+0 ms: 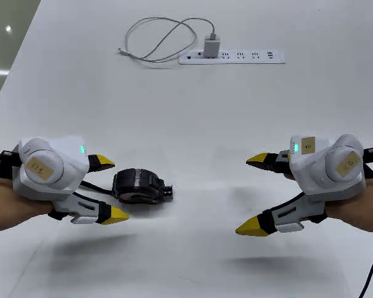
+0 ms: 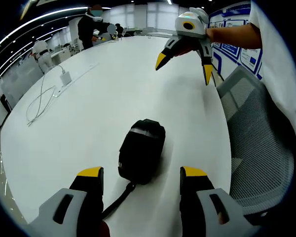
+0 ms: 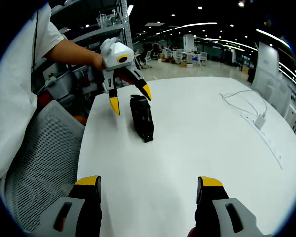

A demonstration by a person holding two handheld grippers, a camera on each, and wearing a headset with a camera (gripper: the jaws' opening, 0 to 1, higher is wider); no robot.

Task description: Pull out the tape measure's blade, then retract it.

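Note:
A black tape measure (image 1: 138, 185) lies on the white table (image 1: 193, 112), with its black wrist strap trailing toward my left gripper. The left gripper (image 1: 110, 189) is open just left of it, yellow fingertips either side of the case's near end without touching. In the left gripper view the tape measure (image 2: 141, 149) lies just ahead of the open jaws (image 2: 143, 173). My right gripper (image 1: 257, 193) hovers open to the right, well apart from the case, with nothing between its fingers. From the right gripper view the tape measure (image 3: 141, 117) lies far ahead, next to the left gripper (image 3: 129, 98).
A white power strip (image 1: 232, 56) with a plugged-in charger (image 1: 211, 46) and a looped white cable (image 1: 155, 38) lies at the table's far side. A mesh chair (image 2: 259, 123) stands at the table's edge. Shelving and desks fill the room behind.

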